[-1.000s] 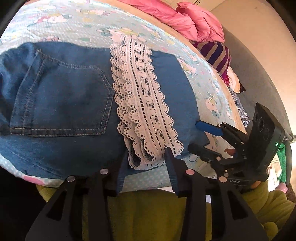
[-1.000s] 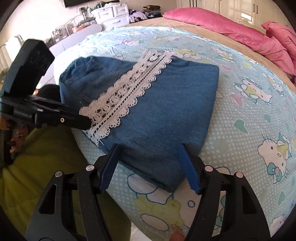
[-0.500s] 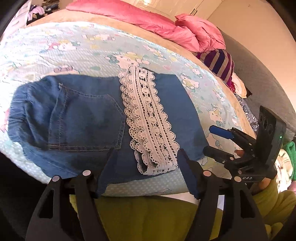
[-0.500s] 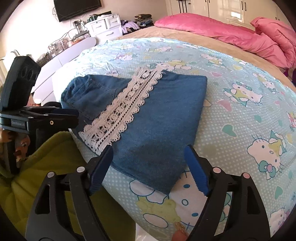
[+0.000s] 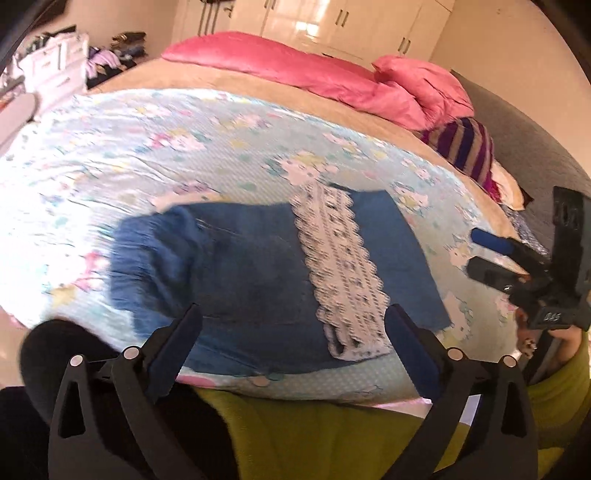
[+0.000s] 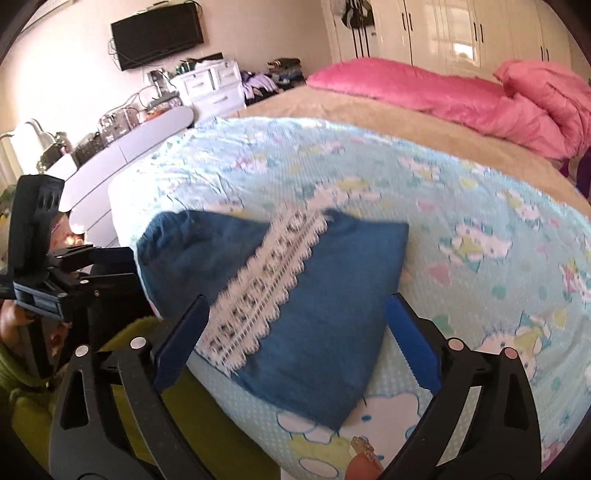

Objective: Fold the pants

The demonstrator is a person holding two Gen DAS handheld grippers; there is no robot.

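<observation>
The folded blue denim pants [image 5: 251,269] lie near the front edge of the bed, a white lace band [image 5: 340,258] running across them. My left gripper [image 5: 291,325] hovers above their near edge, its jaws opening wide and clear of the cloth. My right gripper [image 6: 295,310] hangs over the pants [image 6: 325,332] at their right end, its jaws also opening, with nothing pressed between the pads. Each gripper shows in the other's view: the right gripper [image 5: 476,253] at the far right, the left gripper [image 6: 133,266] at the far left.
The light blue cartoon-print sheet [image 5: 147,147] covers the bed. A pink duvet [image 5: 332,77] and a striped garment [image 5: 465,147] lie at the far side. White drawers [image 6: 210,85] and a wall TV [image 6: 159,33] stand beyond. The person's yellow-green clothing [image 5: 332,424] fills the foreground.
Both grippers have lifted and drawn back from the pants, and both pairs of jaws have spread wider. The pants stay folded in the same place on the bed.
</observation>
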